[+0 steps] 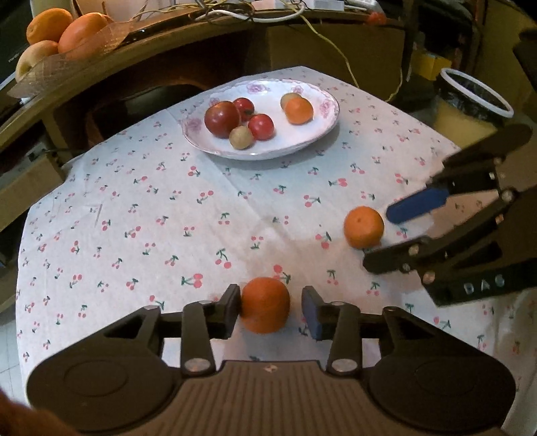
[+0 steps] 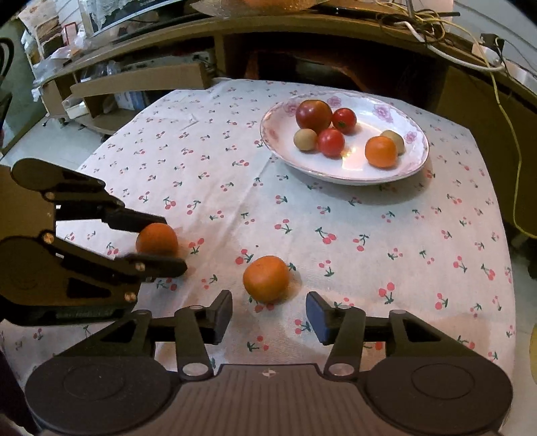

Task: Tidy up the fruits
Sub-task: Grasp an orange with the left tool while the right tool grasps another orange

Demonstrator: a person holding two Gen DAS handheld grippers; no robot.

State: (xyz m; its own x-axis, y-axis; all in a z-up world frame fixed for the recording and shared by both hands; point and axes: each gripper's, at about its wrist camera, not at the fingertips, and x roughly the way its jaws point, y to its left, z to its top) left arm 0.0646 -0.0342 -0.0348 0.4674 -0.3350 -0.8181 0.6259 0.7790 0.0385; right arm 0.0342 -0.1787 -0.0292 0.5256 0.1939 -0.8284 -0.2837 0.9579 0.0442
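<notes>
While both grippers' jaws gape, two oranges point(image 1: 265, 304) point(image 2: 266, 278) sit between.

A lived-in home room is showing here: a cherry-print cloth point(image 1: 167, 208) is covering the worktop, a floral china plate point(image 1: 312, 141) is sitting at 12 o'clock, tangled cables point(image 2: 436, 23) are trailing over a cluttered wooden shelf point(image 1: 100, 70), and what is probably a lined bin point(image 1: 470, 100) is standing at 2 o'clock.

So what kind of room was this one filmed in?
Probably a lived-in home room, not a lab: a small table under a cherry-print tablecloth, a flowered plate of fruit, and a cluttered wooden desk strewn with cables behind it.
</notes>
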